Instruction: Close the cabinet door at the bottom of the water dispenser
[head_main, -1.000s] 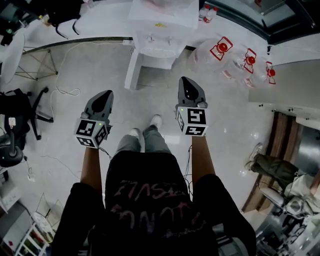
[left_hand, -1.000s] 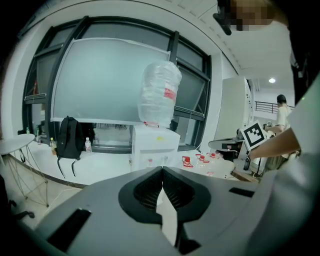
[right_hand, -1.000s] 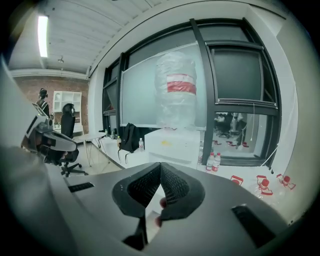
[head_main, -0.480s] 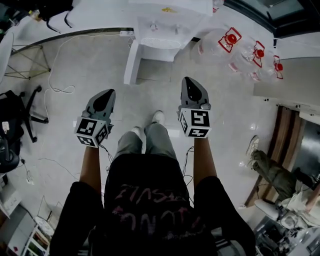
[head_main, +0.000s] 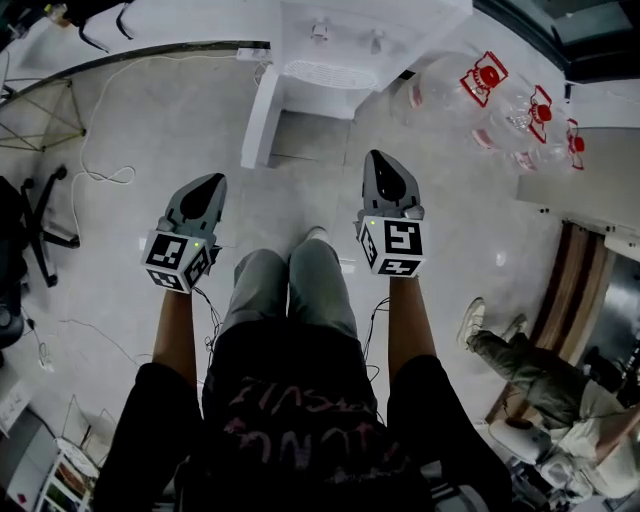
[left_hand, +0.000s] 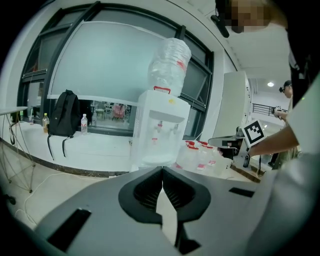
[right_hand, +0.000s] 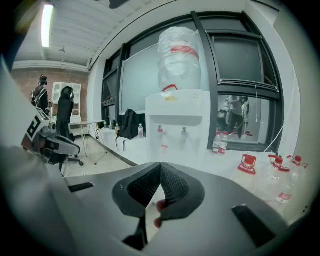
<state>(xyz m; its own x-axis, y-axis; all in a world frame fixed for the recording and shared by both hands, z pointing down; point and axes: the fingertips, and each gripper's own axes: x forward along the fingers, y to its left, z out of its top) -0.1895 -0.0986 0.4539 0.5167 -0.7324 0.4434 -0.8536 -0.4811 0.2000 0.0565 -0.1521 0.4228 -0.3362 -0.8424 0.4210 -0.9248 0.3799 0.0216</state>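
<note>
here, the cabinet door is swung out from the foot of the water dispenser, well ahead. the left claw and right claw are pressed together, empty, likely so the door can be pushed.

White cabinet door stands open below water dispenser

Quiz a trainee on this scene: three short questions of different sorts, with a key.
1. True or false: the cabinet door of the water dispenser is already shut.
2. What is between the left gripper's jaws? A) nothing B) a bottle C) a cable
3. Fill in: in the head view, the water jugs lie to the dispenser's ____.

Key: 1 false, it stands open; 2 A, the jaws are together; 3 right.
</note>
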